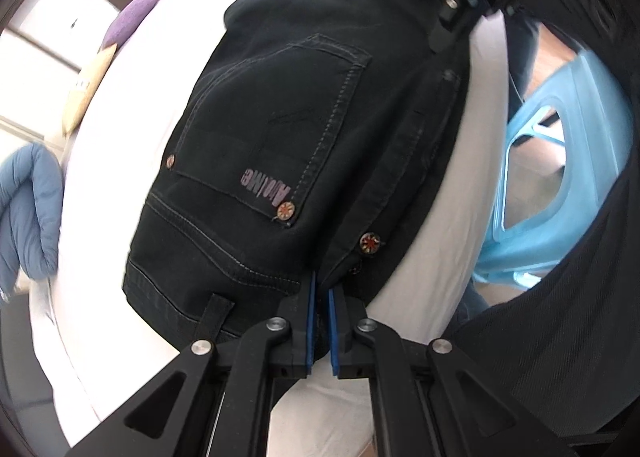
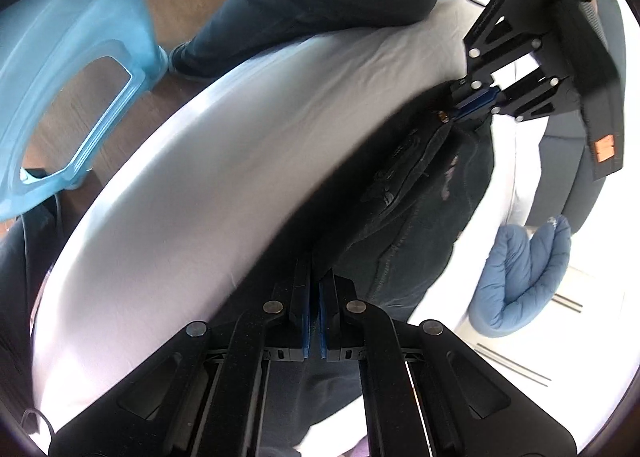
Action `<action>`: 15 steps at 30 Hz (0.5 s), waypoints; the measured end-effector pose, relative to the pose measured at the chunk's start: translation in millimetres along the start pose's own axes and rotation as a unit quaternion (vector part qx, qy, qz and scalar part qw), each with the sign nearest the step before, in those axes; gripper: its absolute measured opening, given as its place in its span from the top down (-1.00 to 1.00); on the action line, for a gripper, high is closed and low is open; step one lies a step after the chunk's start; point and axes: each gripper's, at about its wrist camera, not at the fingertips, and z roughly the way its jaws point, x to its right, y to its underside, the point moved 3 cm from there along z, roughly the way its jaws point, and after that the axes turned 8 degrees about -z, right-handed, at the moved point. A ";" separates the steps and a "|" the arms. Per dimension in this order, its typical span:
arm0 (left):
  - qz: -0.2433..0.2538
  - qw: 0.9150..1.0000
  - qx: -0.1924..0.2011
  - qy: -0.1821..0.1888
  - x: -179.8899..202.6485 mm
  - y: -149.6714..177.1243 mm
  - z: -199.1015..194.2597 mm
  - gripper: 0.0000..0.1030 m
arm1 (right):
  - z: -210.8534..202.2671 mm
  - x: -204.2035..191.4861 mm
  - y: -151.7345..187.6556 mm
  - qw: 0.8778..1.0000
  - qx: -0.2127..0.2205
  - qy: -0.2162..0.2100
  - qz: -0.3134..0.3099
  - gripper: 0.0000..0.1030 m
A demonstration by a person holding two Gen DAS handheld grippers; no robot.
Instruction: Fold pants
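On white bedding [image 1: 432, 269], both grippers pinch black pants [image 1: 280, 117].

Black denim pants [image 1: 288, 145] lie folded on a white bed [image 1: 448, 241], seat side up, a stitched back pocket [image 1: 280, 125] with copper rivets and a small printed logo showing, waistband at the bed's near edge.

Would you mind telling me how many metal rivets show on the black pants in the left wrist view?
3: one at the back pocket's left corner, one at its right corner by the logo, one near the waistband edge. Folds may hide others.
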 end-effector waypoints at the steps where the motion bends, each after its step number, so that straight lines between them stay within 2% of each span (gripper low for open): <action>1: -0.006 1.000 0.002 -0.004 -0.6 0.2 1.0 0.83 | 3.2 -1.0 -2.6 1.000 -0.004 -0.001 0.010 0.94; 3: -0.019 1.000 0.008 -0.013 1.7 3.4 -1.0 0.81 | 8.6 -1.8 -6.4 0.999 -0.013 -0.009 0.034 0.93; 5: -0.027 0.999 0.007 -0.025 3.4 6.3 -7.3 0.52 | 10.3 0.2 -8.1 0.998 -0.021 -0.009 0.063 0.93; 7: -0.044 0.999 -0.001 -0.023 1.7 13.2 -16.5 -0.26 | 12.0 0.1 -10.5 0.997 -0.026 -0.005 0.079 0.93; 12: -0.118 0.993 0.001 -0.024 -20.0 29.1 -44.3 -0.31 | 16.4 -2.4 -13.7 0.993 -0.040 0.010 0.114 0.93; 15: -0.187 0.981 0.044 -0.025 -40.9 12.9 -66.7 -0.31 | 19.2 0.1 -16.6 0.989 -0.051 0.015 0.141 0.92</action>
